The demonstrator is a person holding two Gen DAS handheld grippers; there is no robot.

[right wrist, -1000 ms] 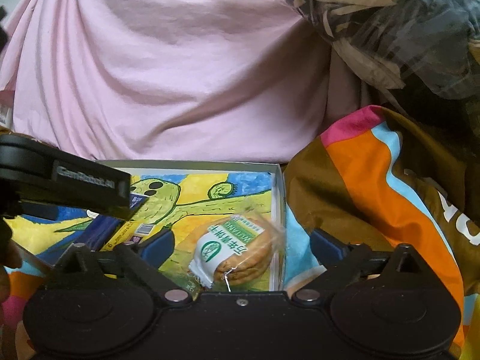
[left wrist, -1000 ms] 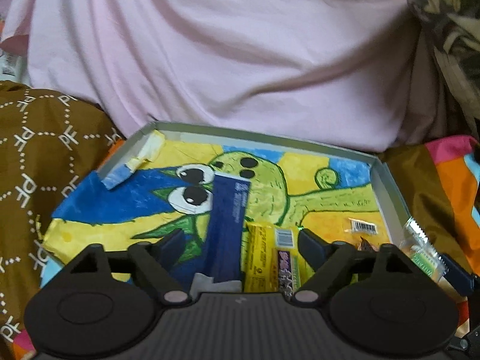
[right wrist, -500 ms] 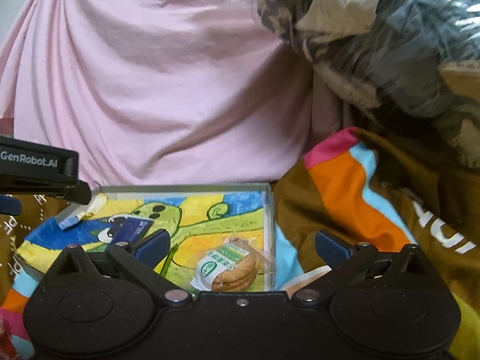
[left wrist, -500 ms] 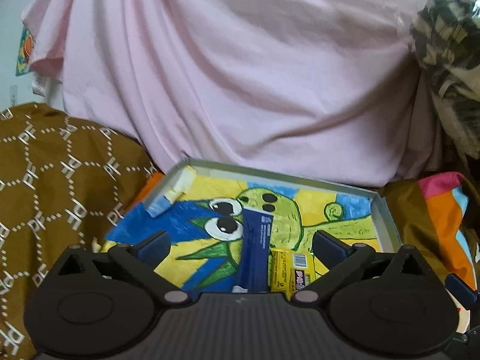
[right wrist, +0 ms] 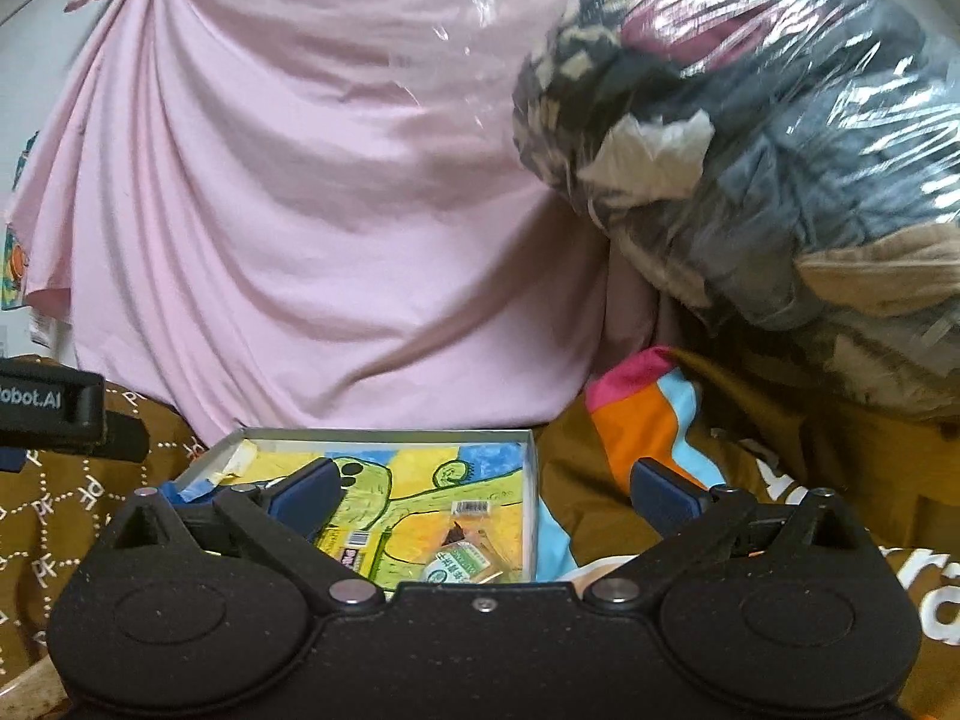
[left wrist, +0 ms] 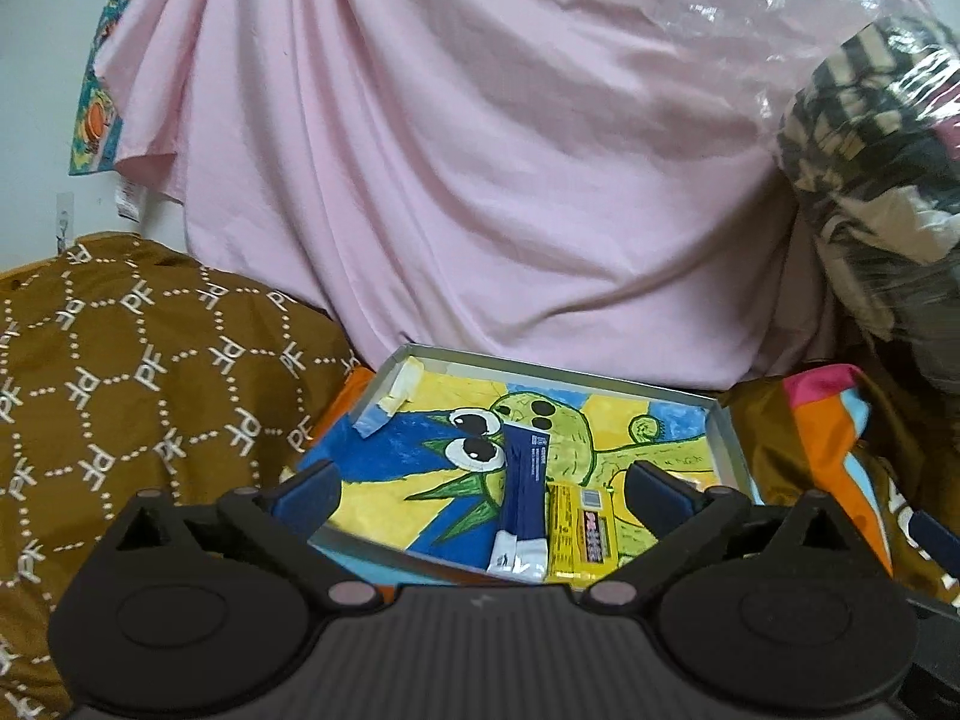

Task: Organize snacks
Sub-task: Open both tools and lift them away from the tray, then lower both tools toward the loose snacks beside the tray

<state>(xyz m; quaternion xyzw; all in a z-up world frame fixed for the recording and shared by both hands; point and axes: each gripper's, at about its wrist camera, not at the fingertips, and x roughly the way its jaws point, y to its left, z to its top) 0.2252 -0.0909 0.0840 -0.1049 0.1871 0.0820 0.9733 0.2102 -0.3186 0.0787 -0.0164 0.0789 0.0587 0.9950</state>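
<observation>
A shallow tray with a grey rim and a cartoon drawing as lining lies on the fabric. Inside it, a dark blue snack bar lies beside a yellow snack packet. The right wrist view shows the same tray, holding a round biscuit pack with a green label and the yellow packet. My left gripper hovers open over the tray's near edge, jaws wide and empty. My right gripper is also open and empty, above the tray's near right side.
A pink cloth hangs behind the tray. Brown patterned fabric lies to the left, orange, pink and blue fabric to the right. A clear bag of clothes bulges at the upper right. The left gripper's black housing shows at the left edge.
Both grippers have drawn back and up from the tray, which now looks smaller and lower. Their jaws widened a little. The snacks stayed where they were.
</observation>
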